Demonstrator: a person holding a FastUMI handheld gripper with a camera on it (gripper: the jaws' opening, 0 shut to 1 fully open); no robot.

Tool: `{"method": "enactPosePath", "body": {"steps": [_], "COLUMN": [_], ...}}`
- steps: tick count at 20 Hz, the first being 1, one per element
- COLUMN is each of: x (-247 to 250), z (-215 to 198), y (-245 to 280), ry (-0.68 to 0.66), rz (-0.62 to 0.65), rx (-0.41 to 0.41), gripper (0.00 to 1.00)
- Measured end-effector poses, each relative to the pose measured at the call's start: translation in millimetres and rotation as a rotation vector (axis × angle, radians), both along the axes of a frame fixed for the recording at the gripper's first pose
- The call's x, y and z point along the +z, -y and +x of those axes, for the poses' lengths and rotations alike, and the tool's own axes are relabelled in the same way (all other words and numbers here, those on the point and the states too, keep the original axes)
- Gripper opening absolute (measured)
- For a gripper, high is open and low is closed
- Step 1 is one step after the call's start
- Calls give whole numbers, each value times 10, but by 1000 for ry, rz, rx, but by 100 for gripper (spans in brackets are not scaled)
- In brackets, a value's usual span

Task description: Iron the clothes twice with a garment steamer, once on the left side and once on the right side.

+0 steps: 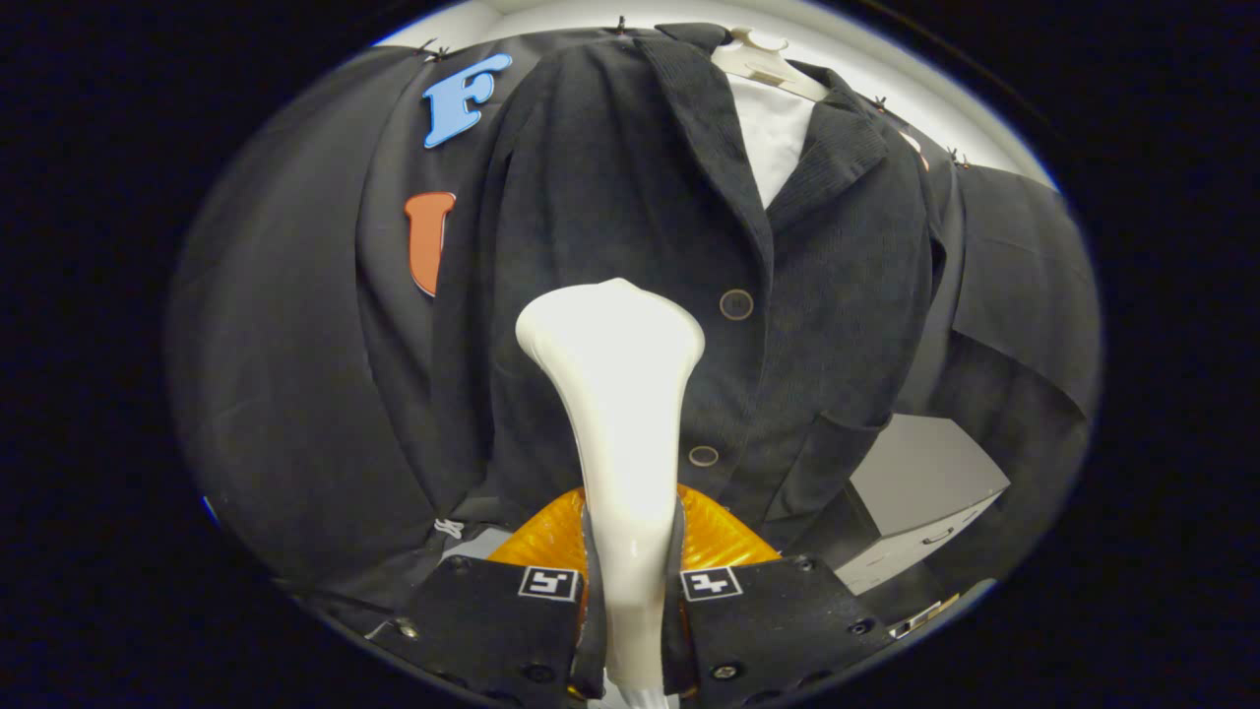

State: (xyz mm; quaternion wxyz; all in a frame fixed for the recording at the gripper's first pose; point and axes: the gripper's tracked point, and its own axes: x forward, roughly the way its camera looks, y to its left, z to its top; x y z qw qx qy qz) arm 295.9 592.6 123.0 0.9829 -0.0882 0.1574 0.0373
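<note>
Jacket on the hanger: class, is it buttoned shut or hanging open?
Buttoned, where seen: the jacket fronts overlap at both buttons, parting only at the collar.

Gripper (631,551): both fingers pressed against the narrow handle of a white garment steamer (618,414), one on each side; handle stands between them, wide head reaching ahead and upward.
Steamer head: close against the front of a dark jacket (610,197), just left of its button row; contact cannot be confirmed.
Jacket: hung on a pale hanger (763,64), collar open over a white shirt (773,133). Two buttons (735,304) visible.
Grey cabinet (920,497): low, right of the jacket hem.
</note>
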Motion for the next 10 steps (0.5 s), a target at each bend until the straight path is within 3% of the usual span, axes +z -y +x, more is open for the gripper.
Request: {"method": "enactPosePath", "body": {"steps": [10], "x": [-814], "z": [-85], "y": [55], "ry": [-92], "rz": [-55], "rx": [11], "gripper": [25]}}
